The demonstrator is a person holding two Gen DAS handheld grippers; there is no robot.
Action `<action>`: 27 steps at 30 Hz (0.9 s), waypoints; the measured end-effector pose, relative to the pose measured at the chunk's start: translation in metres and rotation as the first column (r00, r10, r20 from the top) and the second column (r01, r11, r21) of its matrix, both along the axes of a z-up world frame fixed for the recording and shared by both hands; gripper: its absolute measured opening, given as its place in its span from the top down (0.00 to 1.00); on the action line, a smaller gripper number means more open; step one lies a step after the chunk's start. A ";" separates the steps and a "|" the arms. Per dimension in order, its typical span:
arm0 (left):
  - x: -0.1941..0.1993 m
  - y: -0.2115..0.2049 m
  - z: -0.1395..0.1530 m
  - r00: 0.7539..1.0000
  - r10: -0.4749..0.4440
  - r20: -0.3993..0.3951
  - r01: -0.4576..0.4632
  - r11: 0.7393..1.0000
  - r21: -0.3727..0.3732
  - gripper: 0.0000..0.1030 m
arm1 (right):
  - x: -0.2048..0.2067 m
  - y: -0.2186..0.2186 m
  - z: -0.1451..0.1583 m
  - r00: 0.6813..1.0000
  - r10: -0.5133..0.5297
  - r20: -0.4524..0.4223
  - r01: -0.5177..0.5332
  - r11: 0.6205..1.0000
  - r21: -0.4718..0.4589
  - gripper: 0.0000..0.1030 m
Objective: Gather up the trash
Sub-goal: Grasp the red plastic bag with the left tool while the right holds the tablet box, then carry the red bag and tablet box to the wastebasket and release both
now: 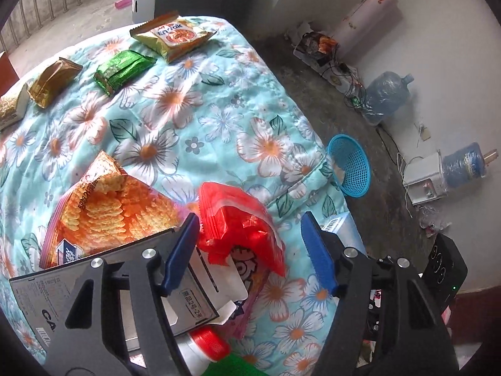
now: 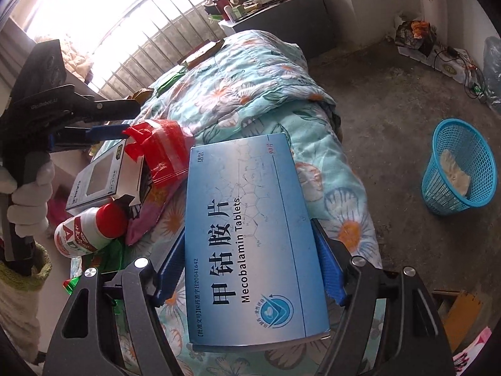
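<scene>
- Trash lies scattered on a quilt printed with white and orange flowers on pale turquoise (image 1: 194,119), draped over a raised surface.
- The right gripper (image 2: 250,269) clamps a flat blue-and-white cardboard box marked "Mecobalamin Tablets" (image 2: 250,238) between its blue pads, one on each long edge, and holds it above the quilt.
- The blue plastic mesh wastebasket (image 2: 460,172) stands on the grey floor at about 3 o'clock from that box, well apart, with a pale crumpled item inside.
- The left gripper (image 1: 250,250) has its jaws fairly wide around a crumpled red plastic wrapper (image 1: 238,219); the left pad sits just beside the wrapper, the right pad is clear of it.
- At 9 o'clock from the wrapper lies an orange snack bag showing ridged chips (image 1: 109,210).
- Below it sit a grey carton (image 1: 37,297) and a white bottle with a red cap (image 1: 206,347).
- A gloved hand (image 2: 28,194) grips the left gripper's handle.
</scene>
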State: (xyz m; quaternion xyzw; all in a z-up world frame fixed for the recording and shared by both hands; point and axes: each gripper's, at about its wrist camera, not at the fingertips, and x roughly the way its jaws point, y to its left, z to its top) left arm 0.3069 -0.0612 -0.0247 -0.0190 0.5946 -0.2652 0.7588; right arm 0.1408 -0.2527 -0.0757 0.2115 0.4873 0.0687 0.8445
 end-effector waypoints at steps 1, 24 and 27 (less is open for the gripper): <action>0.002 -0.002 -0.003 1.000 -0.008 -0.010 0.008 1.000 0.008 0.41 | 0.000 0.000 0.000 1.000 -0.003 0.003 0.003 1.000 0.006 0.30; -0.027 -0.012 0.025 0.988 -0.037 0.151 0.041 0.999 -0.026 0.91 | -0.010 -0.004 0.001 0.998 -0.021 0.053 0.020 1.000 0.021 0.31; -0.038 -0.005 0.046 0.973 -0.024 0.228 0.030 0.999 -0.025 0.91 | -0.014 -0.007 0.006 0.997 -0.033 0.063 0.032 0.999 0.015 0.31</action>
